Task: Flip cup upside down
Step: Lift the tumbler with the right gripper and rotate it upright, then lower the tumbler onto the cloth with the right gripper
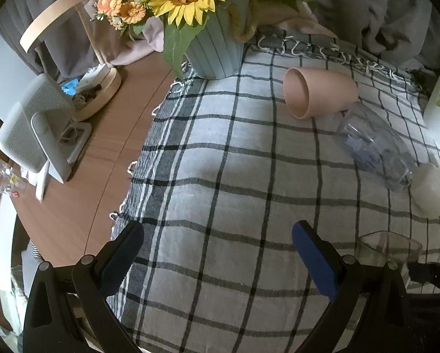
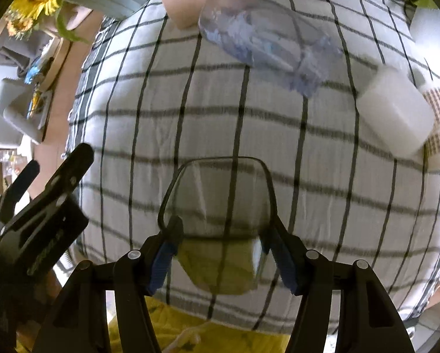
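Clear glass, square-ish tumbler (image 2: pixel 217 206) sits clamped between the blue pads of the right gripper (image 2: pixel 220 235); jaws narrowed onto its side walls, mouth rim facing away from the camera toward 12 o'clock. It looks lifted or tipped above the grey-and-black checked tablecloth (image 2: pixel 323 200), though I cannot tell whether any edge touches the cloth. In the left wrist view the same tumbler (image 1: pixel 387 247) shows at 4 o'clock, just beside the right gripper's dark body.

Left gripper (image 1: pixel 217 253) is spread wide, holding nothing, over bare cloth (image 1: pixel 220 161).

Neighbours: pink matte cup lying on its side (image 1: pixel 317 92) at 1 o'clock, transparent bluish plastic bottle lying down (image 1: pixel 376 153) at 2–3 o'clock, white frosted cup on its side (image 1: pixel 430 189) at 3 o'clock. Pale blue ribbed pot of sunflowers (image 1: pixel 217 50) at 12.

Judgement: flip is mid-way, not finished; the glass still needs to go rim-down.

Risks:
- Smooth glass, pads gripping only low on the walls: rotation could let it slip or pivot in the jaws.
- Soft, wrinkled cloth: rim may land unevenly and the glass tips on release.
- Bottle and white cup (image 2: pixel 396 111) lie near at 1–2 o'clock; a wide swing could knock them rolling.
- Left gripper's black frame (image 2: pixel 43 206) is close at 9 o'clock; collision possible during wrist turn.
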